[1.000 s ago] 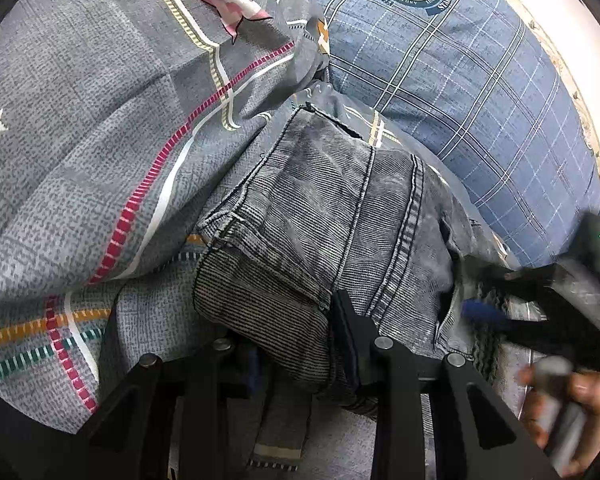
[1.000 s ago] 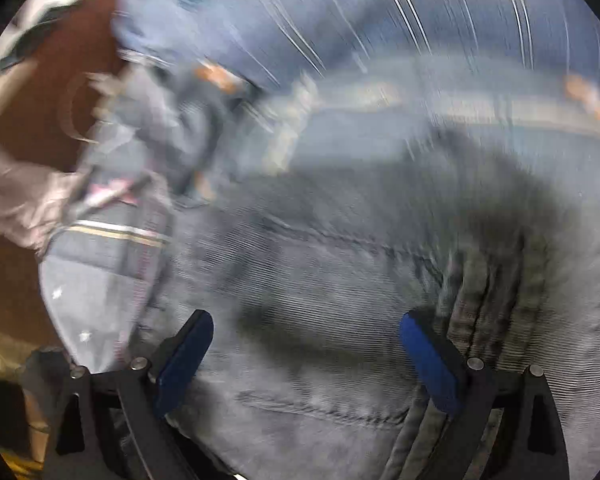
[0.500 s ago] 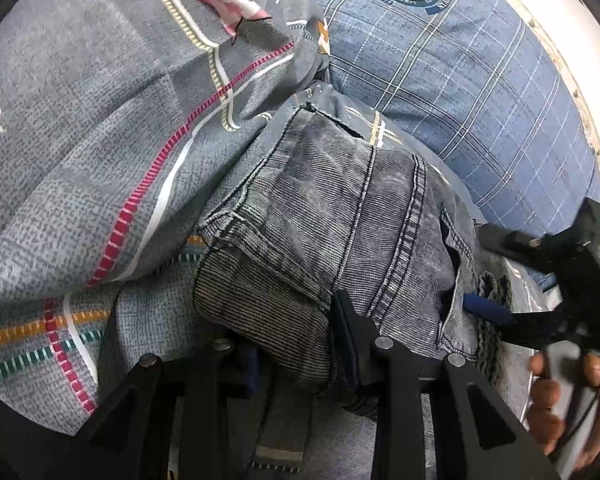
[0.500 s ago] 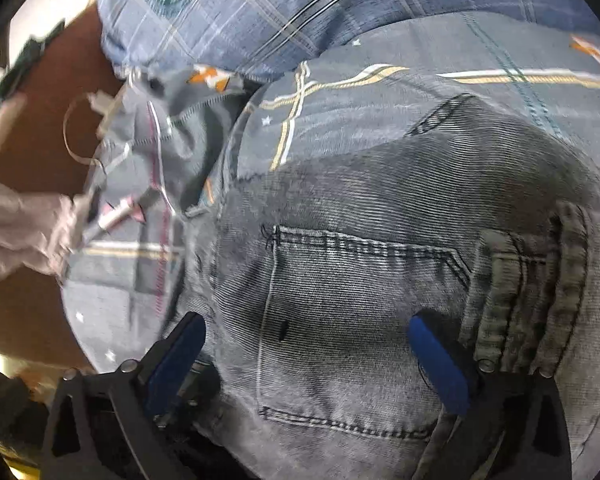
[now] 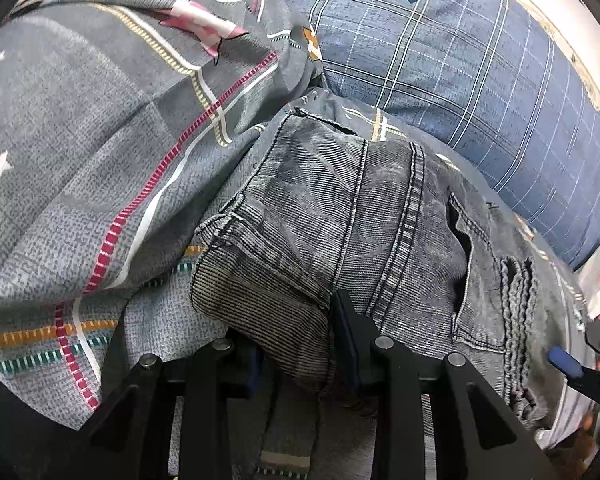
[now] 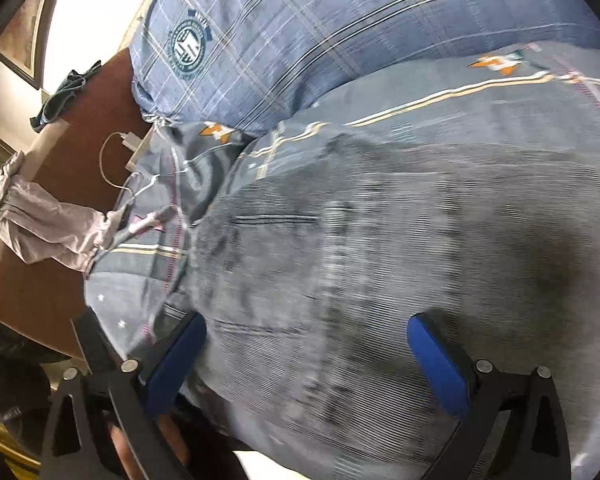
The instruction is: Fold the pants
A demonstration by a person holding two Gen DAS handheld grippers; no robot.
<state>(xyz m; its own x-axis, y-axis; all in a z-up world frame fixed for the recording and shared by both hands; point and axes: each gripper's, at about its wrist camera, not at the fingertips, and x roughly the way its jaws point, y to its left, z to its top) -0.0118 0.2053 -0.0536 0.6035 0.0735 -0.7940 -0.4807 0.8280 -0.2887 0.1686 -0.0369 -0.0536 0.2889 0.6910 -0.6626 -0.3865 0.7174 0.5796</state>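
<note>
1. On the bed, the pants (image 5: 364,232) lie in a thick grey denim bundle on the grey patterned sheet (image 5: 100,152), just in front of the blue plaid pillow (image 5: 480,60).
2. At the left, your left tool (image 5: 300,344) is clamped on a bunched fold of the denim at the near edge of the bundle. Hold that pinch firm and low so the layers under it do not slide apart.
3. Across the middle, the back seam and the pocket face up, and the cloth looks lumpy. Smoothing it toward the pillow should give a flatter, squarer fold.
4. At the right, the waistband with its belt loops (image 5: 516,312) sits at the bundle's edge. That looks like the part to catch next, so the fold can close over the side you are holding.
5. Your right tool (image 6: 304,356) hovers over the denim with its blue pads (image 6: 436,360) wide apart and nothing between them. The view is blurred, so slow down before you commit, and take every layer of the edge, not just the top one.
</note>
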